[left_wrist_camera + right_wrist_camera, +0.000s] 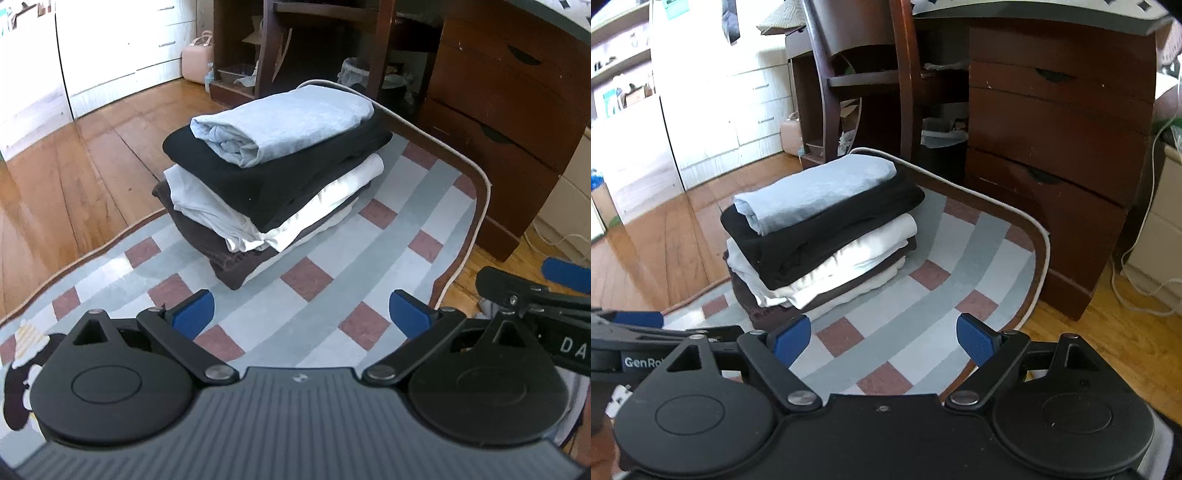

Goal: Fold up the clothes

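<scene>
Facing: both claws hover over the checked rug [321, 280], angled down toward a stack of folded clothes [273, 177] that sits near the rug's far edge, toward its far left corner.
Left claw [301, 317]: jaws spread wide, nothing between the blue pads, only bare rug below.
Right claw [884, 338]: likewise wide open and empty, over the rug's near right part.
Stack order: light blue garment [284, 122] on top, then a black garment [280, 177], a white garment [266, 218] and a dark brown garment [207, 243] at the bottom.
Key relation: the stack lies ahead of both claws and apart from them; from the left claw it is almost straight ahead, from the right claw ahead and to the left, so the left looks somewhat nearer.
Long axis: the top garment runs from near left to far right, rolled end toward the claws.
Progress: probably finished or between items; no unfolded garment shows.
Writing: "GenRo", cut off, on the left claw's body in the right wrist view; "DA", also cut off, on the right claw's body in the left wrist view.
Surroundings: a dark wooden desk [1056, 155] stands just beyond the rug's far right edge.
</scene>
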